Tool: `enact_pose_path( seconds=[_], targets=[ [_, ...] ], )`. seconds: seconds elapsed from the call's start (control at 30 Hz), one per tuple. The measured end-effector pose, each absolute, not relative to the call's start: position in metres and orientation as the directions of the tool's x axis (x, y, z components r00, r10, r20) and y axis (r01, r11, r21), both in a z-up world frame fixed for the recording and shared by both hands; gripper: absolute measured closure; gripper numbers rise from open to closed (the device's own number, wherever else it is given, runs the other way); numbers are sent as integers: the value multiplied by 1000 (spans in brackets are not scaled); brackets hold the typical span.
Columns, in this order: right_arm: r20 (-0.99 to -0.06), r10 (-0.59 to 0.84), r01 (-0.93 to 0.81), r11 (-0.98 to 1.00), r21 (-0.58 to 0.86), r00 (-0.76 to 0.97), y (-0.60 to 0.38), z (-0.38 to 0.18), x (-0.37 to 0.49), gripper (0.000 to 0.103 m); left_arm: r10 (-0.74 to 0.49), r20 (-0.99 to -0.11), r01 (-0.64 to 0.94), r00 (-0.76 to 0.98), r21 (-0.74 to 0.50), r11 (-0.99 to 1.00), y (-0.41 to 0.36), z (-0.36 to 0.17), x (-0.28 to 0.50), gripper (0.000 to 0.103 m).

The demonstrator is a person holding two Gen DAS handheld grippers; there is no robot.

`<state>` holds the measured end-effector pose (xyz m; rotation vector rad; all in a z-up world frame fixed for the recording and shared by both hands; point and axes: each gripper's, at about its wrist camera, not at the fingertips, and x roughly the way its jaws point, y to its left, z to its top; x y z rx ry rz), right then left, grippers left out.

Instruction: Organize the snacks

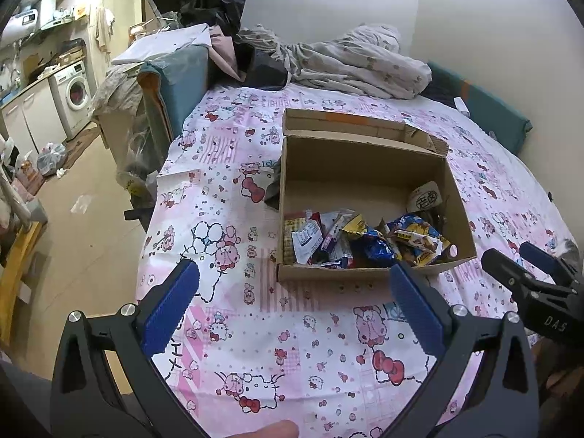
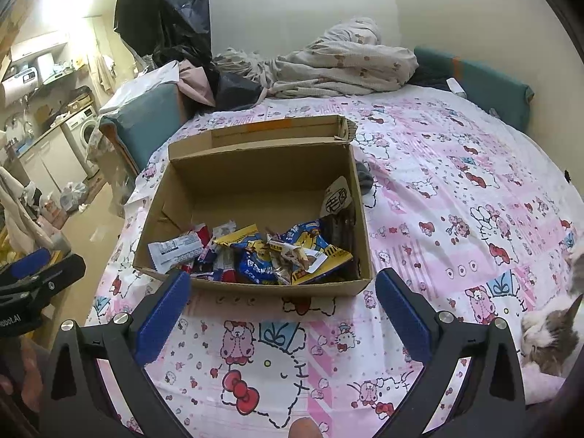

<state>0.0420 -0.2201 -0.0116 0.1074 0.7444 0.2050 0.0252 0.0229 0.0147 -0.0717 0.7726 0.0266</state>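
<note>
Both grippers hovered low over the bed sheet (image 2: 456, 189), just short of the cardboard box (image 2: 175, 197). Left gripper (image 1: 294, 288) had its jaws spread wide and held nothing; right gripper (image 2: 283, 294) was equally wide and empty. That stance suggested neither had anything left to carry. Beyond the blue pads (image 1: 171, 306), the box sat open on the bed with its flap folded back, probably so packets could drop straight in. Snack packets (image 2: 255, 255) lay heaped against the near wall of the box, blue, yellow and white wrappers jumbled together, while the far half of the floor stayed bare. No loose snack was visible on the sheet, so the sorting looked nearly done. Only the right wrist view showed a cat (image 2: 547, 339) curled at the bed's edge; only the left view showed something dark (image 1: 272, 186) tucked against the box's outer left wall. Crumpled bedding (image 1: 357, 62) lay farthest back
</note>
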Motion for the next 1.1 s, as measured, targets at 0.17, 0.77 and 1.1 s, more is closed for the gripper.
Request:
enact_pose_path(
  seconds=[0.17, 0.77, 1.1],
  targets=[
    [-661, 222, -149, 975, 166, 717, -221, -12, 43, 0, -3, -698, -49, 716, -55, 997, 22, 14, 25, 0],
    [-665, 213, -138, 977, 165, 716, -223, -10, 43, 0, -12, -706, -51, 708, -68, 996, 23, 13, 27, 0],
    [-666, 216, -135, 976, 172, 714, -223, -10, 42, 0, -29, -715, -52, 699, -92, 994, 24, 9, 28, 0]
  ],
)
